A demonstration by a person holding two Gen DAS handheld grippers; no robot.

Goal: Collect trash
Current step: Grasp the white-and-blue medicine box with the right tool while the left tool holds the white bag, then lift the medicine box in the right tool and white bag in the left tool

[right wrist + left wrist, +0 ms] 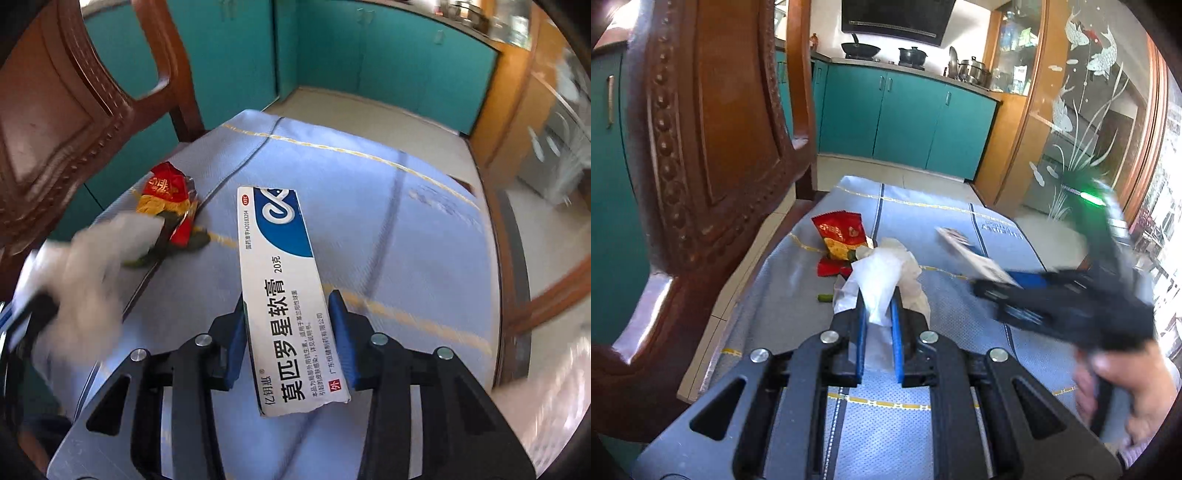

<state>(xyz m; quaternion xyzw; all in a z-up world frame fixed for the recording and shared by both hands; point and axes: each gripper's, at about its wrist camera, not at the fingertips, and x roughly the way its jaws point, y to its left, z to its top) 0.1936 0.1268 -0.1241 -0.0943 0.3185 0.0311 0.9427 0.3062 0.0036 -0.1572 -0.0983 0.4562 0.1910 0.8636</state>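
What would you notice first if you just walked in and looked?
A long white and blue box sits between the right gripper fingers, above the blue tablecloth. The left gripper pinches a crumpled white tissue. A red snack wrapper lies on the cloth near the carved wooden chair.

The left tool (878,314) is black, with angular plastic arms pierced by triangular cut-outs; round silver screw heads sit at its pivots; its fingers (860,334) carry bright blue pads; the right tool (288,328) has the same build, black frame, silver screws, blue-faced fingers (341,328); seen from the left wrist camera, its body shows a green light; a bare hand (1126,384) wraps its black handle.
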